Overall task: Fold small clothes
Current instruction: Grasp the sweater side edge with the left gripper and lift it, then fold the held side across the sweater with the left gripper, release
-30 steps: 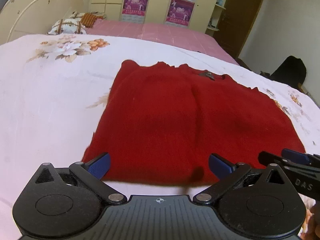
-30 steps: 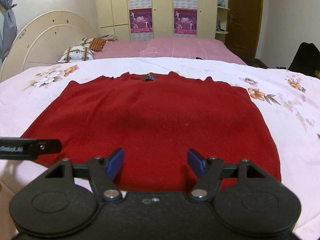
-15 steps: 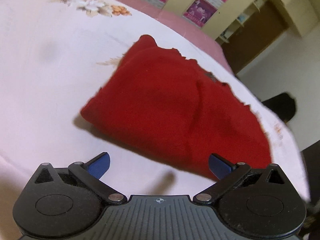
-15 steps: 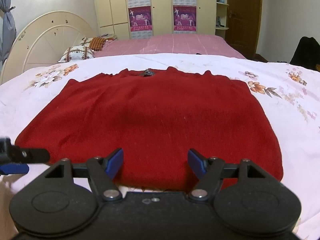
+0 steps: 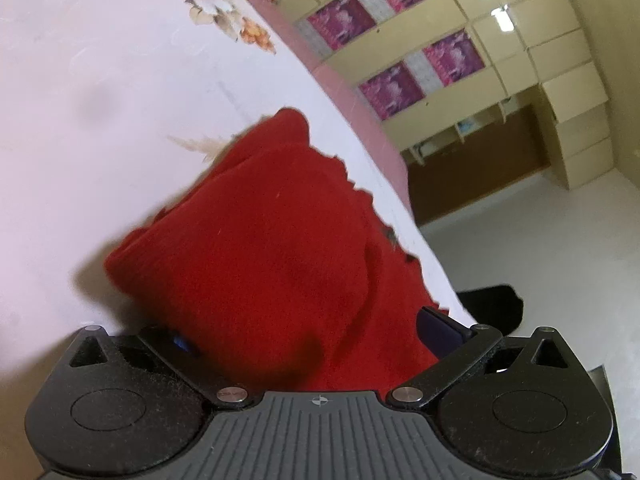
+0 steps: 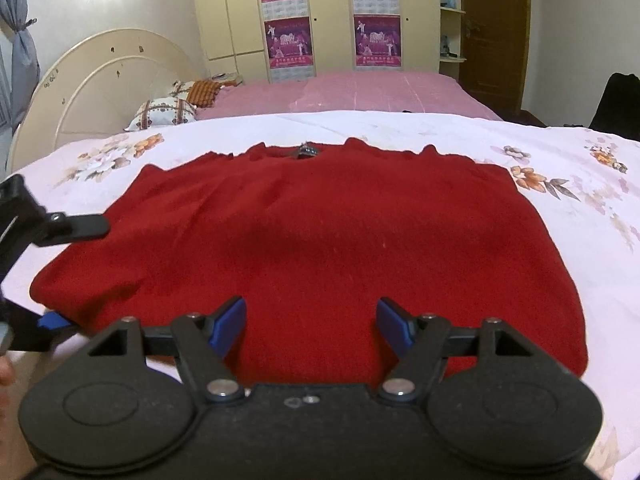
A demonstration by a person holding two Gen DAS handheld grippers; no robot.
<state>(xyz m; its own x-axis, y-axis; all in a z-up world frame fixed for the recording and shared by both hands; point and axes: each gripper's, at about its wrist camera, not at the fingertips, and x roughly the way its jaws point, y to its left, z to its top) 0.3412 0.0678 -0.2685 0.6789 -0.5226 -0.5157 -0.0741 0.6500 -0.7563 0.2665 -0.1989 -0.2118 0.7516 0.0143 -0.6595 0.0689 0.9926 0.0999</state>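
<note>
A red knitted sweater (image 6: 320,248) lies flat on the floral bedsheet (image 6: 580,216), collar away from me. My right gripper (image 6: 312,322) is open, its blue pads over the sweater's near hem. My left gripper (image 5: 308,332) is open and rolled sideways, with the sweater's near left corner (image 5: 256,264) between its jaws. In the right wrist view the left gripper (image 6: 52,272) shows at the left edge, one finger above the cloth and one below.
A cream headboard (image 6: 100,92) and pillows (image 6: 164,114) stand at the far left. A pink bed cover (image 6: 352,92) lies behind, then cabinets with posters (image 6: 288,40). A dark bag (image 6: 616,104) sits at the far right.
My left gripper has rolled sideways and moved in onto the sweater's left corner. My right gripper has edged forward slightly over the hem.
</note>
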